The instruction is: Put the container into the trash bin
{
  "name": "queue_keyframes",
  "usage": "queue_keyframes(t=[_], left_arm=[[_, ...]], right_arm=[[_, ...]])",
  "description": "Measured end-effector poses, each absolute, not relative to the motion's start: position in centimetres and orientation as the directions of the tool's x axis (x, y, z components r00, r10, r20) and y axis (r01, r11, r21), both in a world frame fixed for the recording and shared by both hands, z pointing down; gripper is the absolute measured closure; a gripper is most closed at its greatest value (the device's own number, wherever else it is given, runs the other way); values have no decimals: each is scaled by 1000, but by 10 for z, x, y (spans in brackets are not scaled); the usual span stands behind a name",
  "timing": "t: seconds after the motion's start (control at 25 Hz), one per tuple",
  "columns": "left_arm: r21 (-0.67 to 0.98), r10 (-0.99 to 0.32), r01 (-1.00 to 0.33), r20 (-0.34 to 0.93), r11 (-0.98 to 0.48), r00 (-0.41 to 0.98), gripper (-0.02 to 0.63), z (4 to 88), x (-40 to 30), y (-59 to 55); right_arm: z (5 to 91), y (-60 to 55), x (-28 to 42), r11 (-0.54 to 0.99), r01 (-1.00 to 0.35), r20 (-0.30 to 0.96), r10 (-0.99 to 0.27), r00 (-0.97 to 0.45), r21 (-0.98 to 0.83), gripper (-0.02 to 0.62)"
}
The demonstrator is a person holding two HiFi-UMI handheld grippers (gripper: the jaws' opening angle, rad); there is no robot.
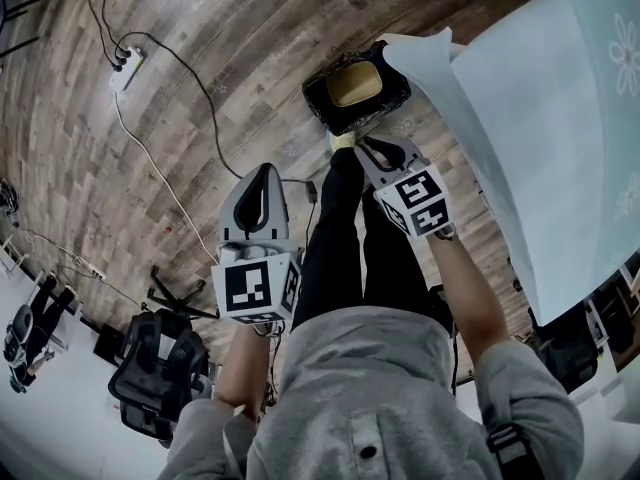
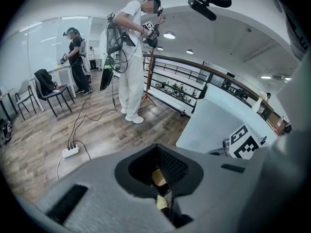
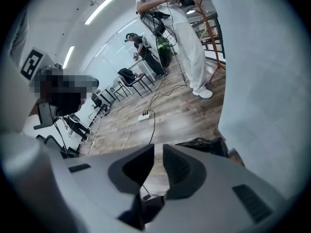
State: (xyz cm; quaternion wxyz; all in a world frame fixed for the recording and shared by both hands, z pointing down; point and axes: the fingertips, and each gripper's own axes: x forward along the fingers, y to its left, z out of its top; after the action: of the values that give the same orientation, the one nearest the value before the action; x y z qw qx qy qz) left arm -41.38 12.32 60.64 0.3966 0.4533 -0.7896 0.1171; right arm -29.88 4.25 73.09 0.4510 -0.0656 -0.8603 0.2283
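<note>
In the head view a black-lined trash bin (image 1: 322, 100) stands on the wooden floor ahead of my feet. A tan container (image 1: 354, 84) lies inside it. My right gripper (image 1: 363, 144) hangs just below the bin, its jaws a narrow gap apart with nothing between them. My left gripper (image 1: 263, 170) is lower and to the left, shut and empty. The right gripper view shows that gripper (image 3: 158, 149) with floor visible through the gap and the bin's black bag (image 3: 206, 144) just beyond. In the left gripper view the left gripper (image 2: 156, 147) has its tips touching.
A table under a white cloth (image 1: 560, 118) fills the right side, its corner overhanging the bin. A power strip (image 1: 127, 68) with trailing cables lies at the far left of the floor. A black office chair (image 1: 150, 368) stands behind me on the left. Other people (image 2: 131, 57) work farther off.
</note>
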Motion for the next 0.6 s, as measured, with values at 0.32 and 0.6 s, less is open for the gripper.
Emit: queue_keyframes(t=[0.32,0.6], left_arm=[[170,-646,-829,715,533,-268,588,591,-411,107],[148,-693,-859,664,490,-281,588,557,-405,84]], right_arm=[[707,30,-299,905,-89,740,279,-612,-415,541],[661,15,-301,918,-49,686,259,-680,-394,566]])
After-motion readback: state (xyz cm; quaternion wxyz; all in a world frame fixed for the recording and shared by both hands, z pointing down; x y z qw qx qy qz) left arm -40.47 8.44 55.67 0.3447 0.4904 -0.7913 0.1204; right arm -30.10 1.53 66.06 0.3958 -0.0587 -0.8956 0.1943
